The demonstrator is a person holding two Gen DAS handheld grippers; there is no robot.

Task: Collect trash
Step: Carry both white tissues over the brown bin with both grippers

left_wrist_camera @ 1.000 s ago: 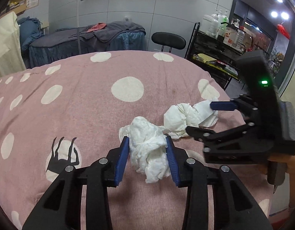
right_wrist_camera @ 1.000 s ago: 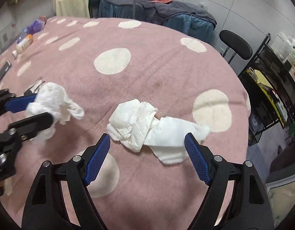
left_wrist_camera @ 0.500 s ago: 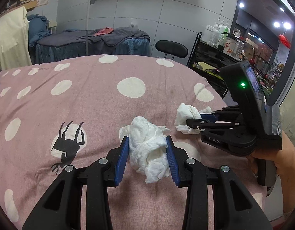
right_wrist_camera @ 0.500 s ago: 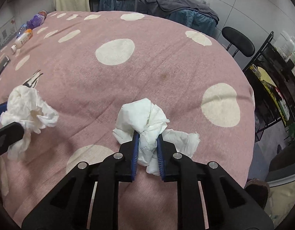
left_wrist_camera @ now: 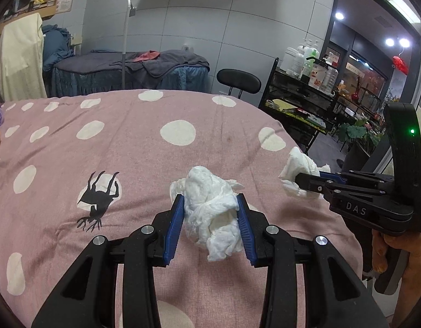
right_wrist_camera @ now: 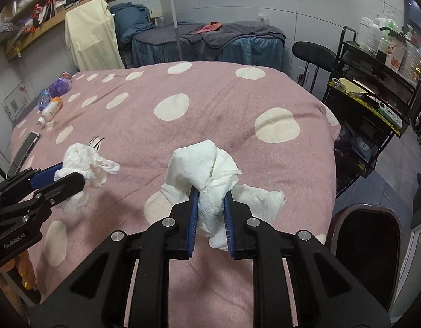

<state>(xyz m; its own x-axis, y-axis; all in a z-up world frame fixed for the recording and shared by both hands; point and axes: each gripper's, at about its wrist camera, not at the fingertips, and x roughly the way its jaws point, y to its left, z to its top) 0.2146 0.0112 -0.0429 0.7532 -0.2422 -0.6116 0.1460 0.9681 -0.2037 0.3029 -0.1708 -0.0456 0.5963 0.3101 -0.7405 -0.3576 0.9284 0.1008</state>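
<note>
Your left gripper (left_wrist_camera: 210, 218) is clamped on a crumpled tissue wad (left_wrist_camera: 210, 205) at lower centre of its view, and your right gripper (right_wrist_camera: 210, 216) pinches a second tissue (right_wrist_camera: 207, 169) at centre, both above the pink spotted bedspread (right_wrist_camera: 210, 101). The second tissue's loose tail (right_wrist_camera: 259, 199) trails right of the jaws, so it could tear or slip free if you swing fast toward the dark bin (right_wrist_camera: 366, 248) at lower right. Neither wad has a clear long axis; the second bulges away from you.
</note>
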